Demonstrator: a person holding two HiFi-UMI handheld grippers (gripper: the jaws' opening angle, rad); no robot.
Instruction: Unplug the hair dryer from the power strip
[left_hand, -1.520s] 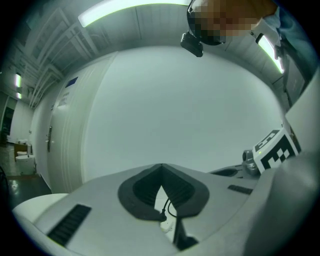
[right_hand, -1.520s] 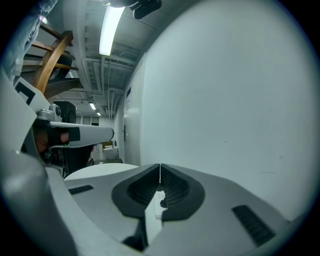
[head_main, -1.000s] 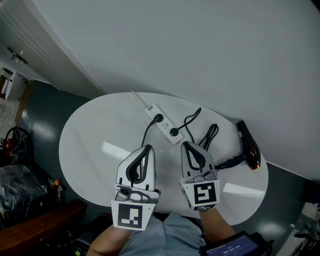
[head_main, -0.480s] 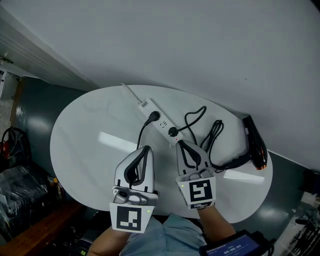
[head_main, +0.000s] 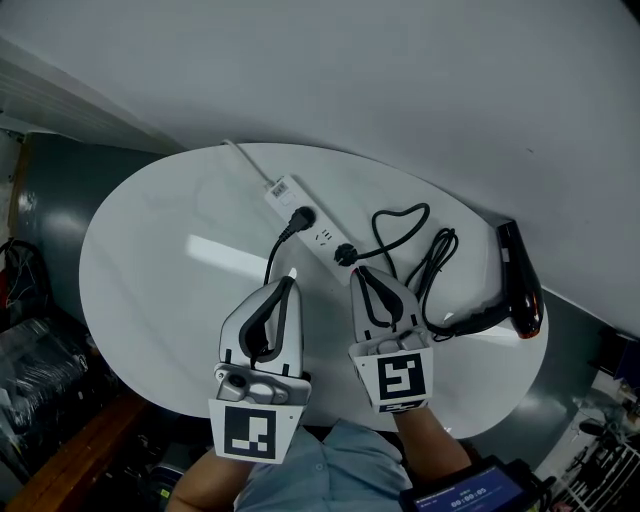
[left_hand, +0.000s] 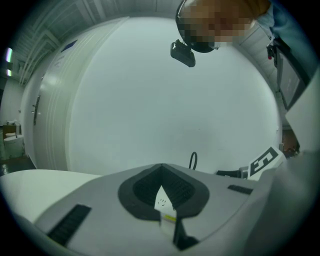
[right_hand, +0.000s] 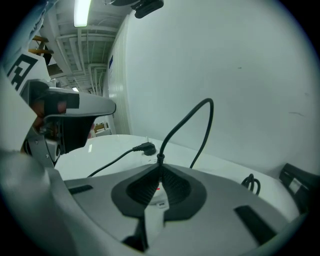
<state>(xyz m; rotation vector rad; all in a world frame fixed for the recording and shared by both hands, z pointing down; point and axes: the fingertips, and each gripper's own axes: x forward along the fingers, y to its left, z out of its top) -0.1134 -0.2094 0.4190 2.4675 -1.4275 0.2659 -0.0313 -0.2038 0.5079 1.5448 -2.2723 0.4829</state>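
Nearest to us, the left gripper (head_main: 290, 279) and the right gripper (head_main: 357, 272) are held side by side over the near part of the white table (head_main: 150, 280), and both point away from us. The jaws of each one are pressed together at the tips, with nothing between them. Through the dark hollow behind the tips we see only the white power strip (head_main: 318, 235) further on.

Just beyond the right gripper's tips, the hair dryer plug (head_main: 346, 255) sits in the near end of the strip. Its cord (head_main: 405, 213) rises from it and loops away to the right of that gripper. A second plug (head_main: 299, 215) sits in the strip a little beyond the left gripper's tips, and its cable (head_main: 272, 262) runs back under this gripper. The strip lies slanted, from close before the right gripper to far on the left.

The hair dryer (head_main: 523, 283) lies well apart to the right of the right gripper, at the table's edge, near the pale wall (head_main: 400, 90).
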